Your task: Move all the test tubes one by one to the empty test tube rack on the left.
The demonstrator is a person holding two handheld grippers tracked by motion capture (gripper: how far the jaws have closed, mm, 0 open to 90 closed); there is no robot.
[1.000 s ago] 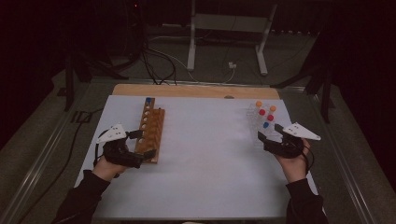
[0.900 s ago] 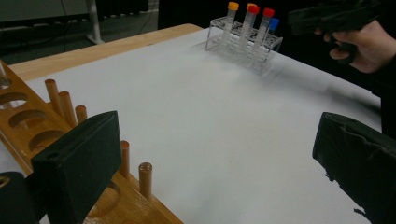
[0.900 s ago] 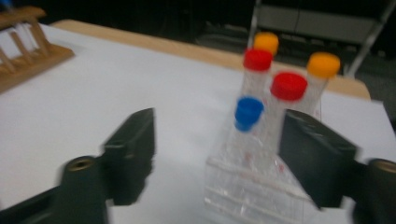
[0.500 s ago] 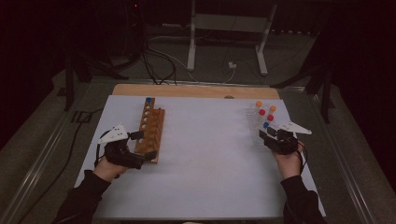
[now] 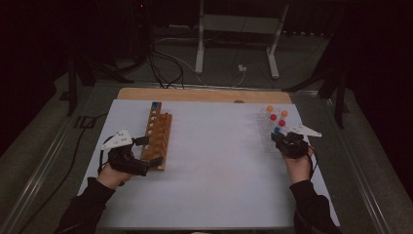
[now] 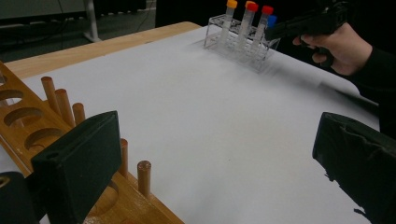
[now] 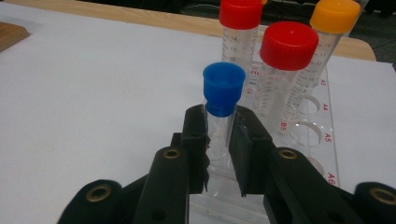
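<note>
While the left gripper [image 5: 146, 152] waits with its jaws spread around the near end of the wooden rack [image 5: 157, 135] by the left edge of the bench [image 5: 214, 195], we see the right gripper [image 7: 218, 140] has just been closing, and its pads now pinch the blue-capped tube [image 7: 223, 100] just under the cap. A second ago those jaws stood wide, short of the clear rack [image 7: 322, 140]; now we have a grip, so lifting looks like our next move. That tube stands upright in the clear rack near the bench's right edge, clear-walled, frontmost, with two red-capped tubes [image 7: 285, 70] and an orange-capped tube [image 7: 327, 37] behind.
</note>
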